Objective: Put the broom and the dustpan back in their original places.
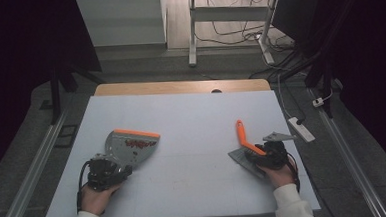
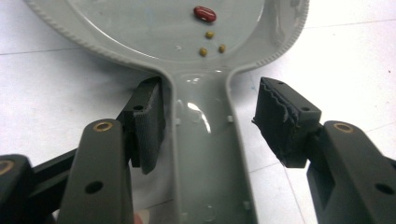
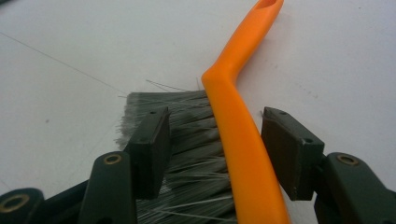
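Your dustpan [image 1: 130,148] lies flat on the left half of the white table [image 1: 191,118], its orange front lip pointing away from you and a scatter of red bits [image 1: 135,143] resting on its grey floor near that lip. In the left gripper view you see the pan's grey handle [image 2: 205,154] running up between your 2 jaws, with 1 red bean [image 2: 205,13] and 3 small yellowish grains [image 2: 212,42] lying in the pan just past the neck. Your left gripper [image 1: 115,168] sits at the handle end of the dustpan, its jaws spread: the near-side pad stands just beside the handle's edge, the other pad is clearly apart from it, so nothing is pinched. On the right half of the table lies the brush [image 1: 244,145], its orange handle [image 3: 236,126] angling away from you and its grey bristles [image 3: 187,140] fanned flat on the surface towards the table's middle. Your right gripper [image 1: 256,155] is at the bristle end of the brush, jaws spread wide on either side of the orange handle; 1 pad stands over the bristles, the other stands clear of the handle with bare table showing in the gap. The dustpan and the brush lie well apart. Beyond the far edge of the table you have a strip of wood [image 1: 180,87] and a white power strip [image 1: 302,129] on the floor at the right.
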